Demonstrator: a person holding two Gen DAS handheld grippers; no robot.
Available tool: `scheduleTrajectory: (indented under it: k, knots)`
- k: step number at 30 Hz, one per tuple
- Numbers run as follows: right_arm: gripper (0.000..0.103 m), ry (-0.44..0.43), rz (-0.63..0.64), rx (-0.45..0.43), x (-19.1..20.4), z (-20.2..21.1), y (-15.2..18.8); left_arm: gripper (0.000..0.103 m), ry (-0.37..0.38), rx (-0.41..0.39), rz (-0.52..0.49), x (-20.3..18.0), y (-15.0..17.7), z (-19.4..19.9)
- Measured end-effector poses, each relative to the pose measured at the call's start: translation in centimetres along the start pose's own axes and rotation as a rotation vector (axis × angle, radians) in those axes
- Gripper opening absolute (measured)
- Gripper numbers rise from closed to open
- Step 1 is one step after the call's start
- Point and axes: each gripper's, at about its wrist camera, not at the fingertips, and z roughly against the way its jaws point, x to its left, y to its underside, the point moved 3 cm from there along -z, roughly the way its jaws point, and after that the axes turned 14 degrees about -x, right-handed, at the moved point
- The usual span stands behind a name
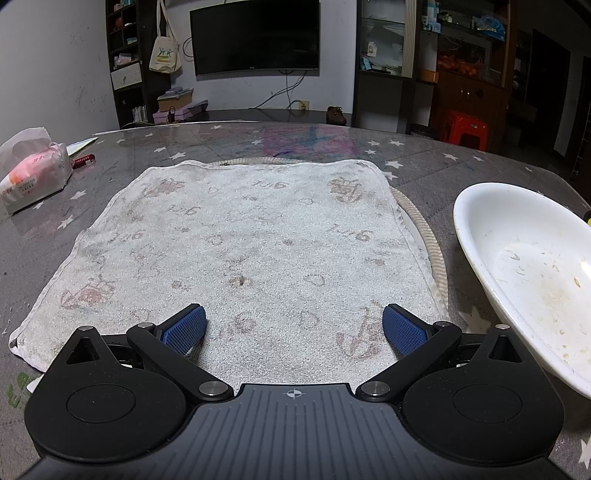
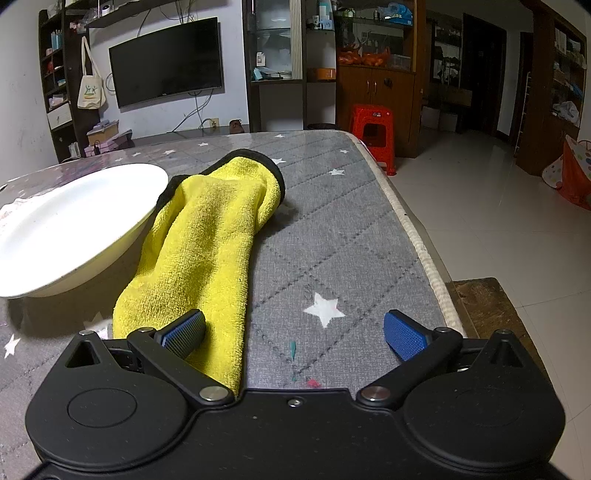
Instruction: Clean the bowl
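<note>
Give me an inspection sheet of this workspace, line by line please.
Surface: grey starred table cover, white towel spread flat.
Job's things: bowl dirty inside, beside the towel; yellow cloth lying against it.
Clutter: tissue pack, red pen.
Grippers: left gripper open over towel; right gripper open, empty.
Cables: below the TV.
Surroundings: shelves, red stool.

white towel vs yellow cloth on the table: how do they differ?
The white towel is spread flat; the yellow cloth lies bunched in a long fold. The towel is pale with faded pink prints and stains; the cloth is bright yellow with a black edge. The towel lies apart from the bowl; the cloth's edge tucks under it. Both lie on the grey star-print table cover, ungripped.
</note>
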Motion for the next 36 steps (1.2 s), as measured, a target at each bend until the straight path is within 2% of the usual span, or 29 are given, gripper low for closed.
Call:
scheduleTrajectory:
  k: [36]
  knots:
    - [0.103, -0.002, -0.009, -0.003, -0.54, 0.51, -0.10, 0.103, 0.000, 0.000, 0.002, -0.01, -0.03, 0.06]
